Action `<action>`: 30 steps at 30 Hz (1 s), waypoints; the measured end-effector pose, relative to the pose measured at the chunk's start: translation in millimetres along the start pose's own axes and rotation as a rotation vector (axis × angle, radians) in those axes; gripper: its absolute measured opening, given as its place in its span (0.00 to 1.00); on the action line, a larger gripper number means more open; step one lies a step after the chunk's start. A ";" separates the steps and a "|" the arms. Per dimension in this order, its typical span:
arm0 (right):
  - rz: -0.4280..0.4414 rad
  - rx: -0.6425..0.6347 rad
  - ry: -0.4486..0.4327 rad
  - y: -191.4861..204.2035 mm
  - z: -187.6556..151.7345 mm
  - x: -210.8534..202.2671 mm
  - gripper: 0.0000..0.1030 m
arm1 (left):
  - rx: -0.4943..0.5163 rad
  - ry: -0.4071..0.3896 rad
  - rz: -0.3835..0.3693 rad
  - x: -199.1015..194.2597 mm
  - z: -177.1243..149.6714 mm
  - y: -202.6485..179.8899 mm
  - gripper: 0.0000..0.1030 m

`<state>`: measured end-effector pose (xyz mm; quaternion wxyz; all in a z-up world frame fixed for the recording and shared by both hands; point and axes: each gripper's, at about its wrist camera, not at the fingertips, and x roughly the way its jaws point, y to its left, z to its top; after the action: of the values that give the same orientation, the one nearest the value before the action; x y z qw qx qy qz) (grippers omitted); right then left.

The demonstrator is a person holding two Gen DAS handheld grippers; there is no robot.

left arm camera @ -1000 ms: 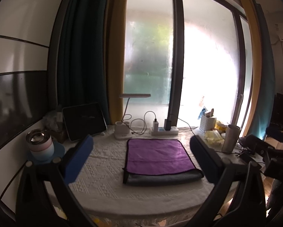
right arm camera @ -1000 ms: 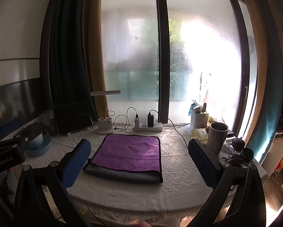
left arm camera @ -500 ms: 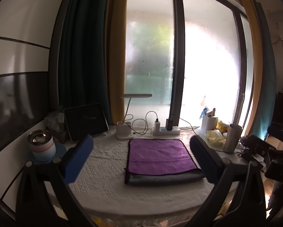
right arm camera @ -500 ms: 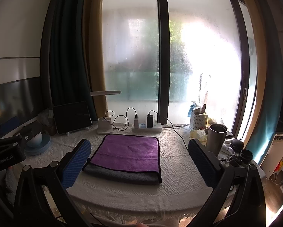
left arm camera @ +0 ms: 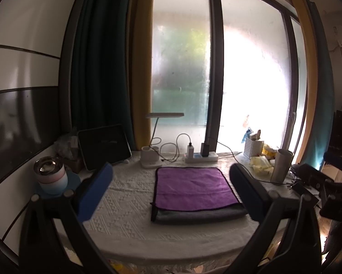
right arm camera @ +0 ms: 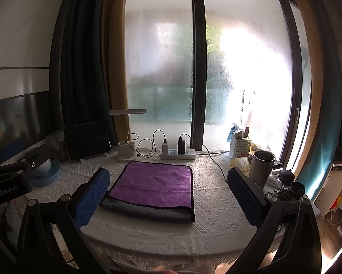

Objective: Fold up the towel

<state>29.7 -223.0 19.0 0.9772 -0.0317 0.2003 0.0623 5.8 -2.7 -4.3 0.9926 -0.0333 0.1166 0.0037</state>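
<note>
A purple towel (left arm camera: 191,187) with a grey underside lies folded flat on the white patterned tablecloth (left arm camera: 125,205); its grey folded edge faces me. It also shows in the right wrist view (right arm camera: 155,186). My left gripper (left arm camera: 171,191) is open and empty, held back above the table's near edge, its blue pads either side of the towel. My right gripper (right arm camera: 168,194) is open and empty, likewise back from the towel. The left gripper's body (right arm camera: 8,182) shows at the left of the right wrist view.
Along the window stand a tablet (right arm camera: 86,140), a desk lamp base (right arm camera: 126,151), a power strip with chargers (right arm camera: 177,153), a white basket (right arm camera: 239,146) and a steel tumbler (right arm camera: 261,167). A pastel cup on a blue plate (left arm camera: 51,178) stands at left. Camera gear (right arm camera: 289,185) lies at right.
Both grippers have drifted slightly; the towel sits a little further right in the left view. The towel itself has not moved. Both grippers stay open.
</note>
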 end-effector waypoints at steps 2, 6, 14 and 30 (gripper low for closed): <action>-0.001 -0.001 0.000 0.5 -0.2 0.0 1.00 | 0.000 0.000 -0.001 -0.1 -0.1 0.1 1.00; -0.001 -0.002 -0.001 0.2 -0.4 -0.4 1.00 | 0.000 -0.002 0.000 -0.2 0.0 0.4 1.00; 0.000 -0.001 0.000 0.2 -0.6 -0.6 1.00 | 0.003 -0.002 0.003 -0.5 -0.1 -1.2 1.00; -0.023 -0.004 0.034 -8.7 -5.8 22.6 1.00 | -0.009 0.073 -0.017 37.1 -2.9 -3.5 1.00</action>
<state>49.2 -229.6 5.1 0.9743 -0.0372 0.2165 0.0507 41.2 -6.5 -15.6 0.9875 -0.0388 0.1524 -0.0053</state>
